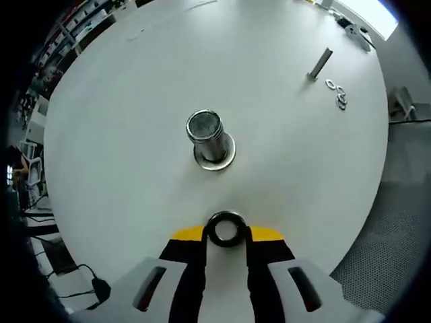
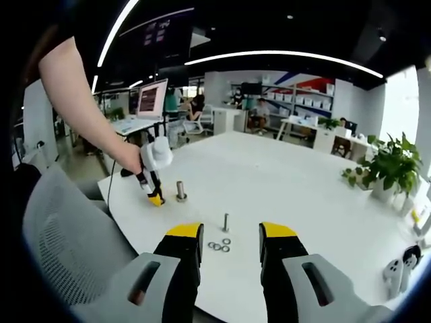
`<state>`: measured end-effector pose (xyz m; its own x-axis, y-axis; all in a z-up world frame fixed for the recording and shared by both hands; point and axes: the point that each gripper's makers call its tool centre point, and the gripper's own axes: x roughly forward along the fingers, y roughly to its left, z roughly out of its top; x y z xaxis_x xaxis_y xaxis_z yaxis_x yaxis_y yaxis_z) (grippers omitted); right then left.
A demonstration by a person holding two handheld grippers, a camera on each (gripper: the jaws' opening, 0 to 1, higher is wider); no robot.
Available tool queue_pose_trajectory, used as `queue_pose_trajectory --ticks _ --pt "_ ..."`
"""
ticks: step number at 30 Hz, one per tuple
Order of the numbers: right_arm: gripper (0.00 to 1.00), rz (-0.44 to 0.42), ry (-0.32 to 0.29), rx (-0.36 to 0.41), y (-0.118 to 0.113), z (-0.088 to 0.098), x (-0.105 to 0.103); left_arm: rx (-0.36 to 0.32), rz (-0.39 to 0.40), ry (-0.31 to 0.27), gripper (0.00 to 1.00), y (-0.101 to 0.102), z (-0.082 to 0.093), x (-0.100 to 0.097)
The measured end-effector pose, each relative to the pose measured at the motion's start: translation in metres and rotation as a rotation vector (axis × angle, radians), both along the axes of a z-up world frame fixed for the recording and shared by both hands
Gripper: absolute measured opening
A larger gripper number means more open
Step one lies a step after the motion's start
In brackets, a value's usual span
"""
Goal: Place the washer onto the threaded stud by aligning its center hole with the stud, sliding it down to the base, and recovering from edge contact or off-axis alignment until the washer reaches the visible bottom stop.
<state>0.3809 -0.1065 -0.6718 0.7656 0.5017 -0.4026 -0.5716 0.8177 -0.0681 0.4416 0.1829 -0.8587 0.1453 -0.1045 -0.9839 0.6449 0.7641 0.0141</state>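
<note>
- White round worktop (image 1: 135,121) carries the upright threaded stud (image 1: 205,134).
- Right claw (image 2: 231,237) is released, hovering above spare washers (image 2: 218,246).
- Left claw (image 1: 226,232) grips the washer (image 1: 225,228), near the stud, apart from it.

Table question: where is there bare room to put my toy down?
The far side of the table, past the big stud, is bare, toward the plant. It is crowded by the small bolt and loose washers, and where the left gripper holds a washer.
</note>
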Motion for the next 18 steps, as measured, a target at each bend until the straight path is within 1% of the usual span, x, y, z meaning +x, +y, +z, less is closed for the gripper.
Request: queue_pose_trajectory --ticks 1,3,4,6,8,11,15,18 --pt "0.35 -0.001 -0.001 -0.001 -0.0003 0.0 0.0 -0.003 -0.003 -0.003 0.19 0.0 0.0001 -0.0001" --pt "0.35 -0.003 0.001 -0.001 -0.0008 -0.0004 0.0 -0.006 -0.036 -0.008 0.19 -0.0005 0.0003 -0.0002" --pt "0.35 -0.003 0.003 -0.002 -0.0009 -0.0009 0.0 -0.005 -0.036 -0.007 0.19 -0.0007 0.0009 -0.001" --pt "0.35 0.0 0.004 -0.002 -0.0005 -0.0012 -0.0002 -0.011 -0.011 0.002 0.19 -0.0005 0.0013 -0.0001" --pt "0.35 0.001 0.002 -0.005 -0.0002 -0.0011 -0.0004 -0.014 -0.002 -0.005 0.19 -0.0011 0.0011 0.0004" --pt "0.35 0.0 0.004 -0.004 -0.0007 -0.0013 -0.0005 -0.019 -0.028 -0.021 0.19 -0.0033 0.002 -0.0028" --pt "0.35 -0.002 0.003 -0.002 -0.0008 -0.0008 -0.0002 -0.018 -0.017 -0.01 0.19 0.0041 0.002 -0.0025" --pt "0.35 -0.001 0.005 -0.004 -0.0005 -0.0014 -0.0002 -0.025 -0.018 -0.024 0.19 0.0061 0.0058 -0.0007"
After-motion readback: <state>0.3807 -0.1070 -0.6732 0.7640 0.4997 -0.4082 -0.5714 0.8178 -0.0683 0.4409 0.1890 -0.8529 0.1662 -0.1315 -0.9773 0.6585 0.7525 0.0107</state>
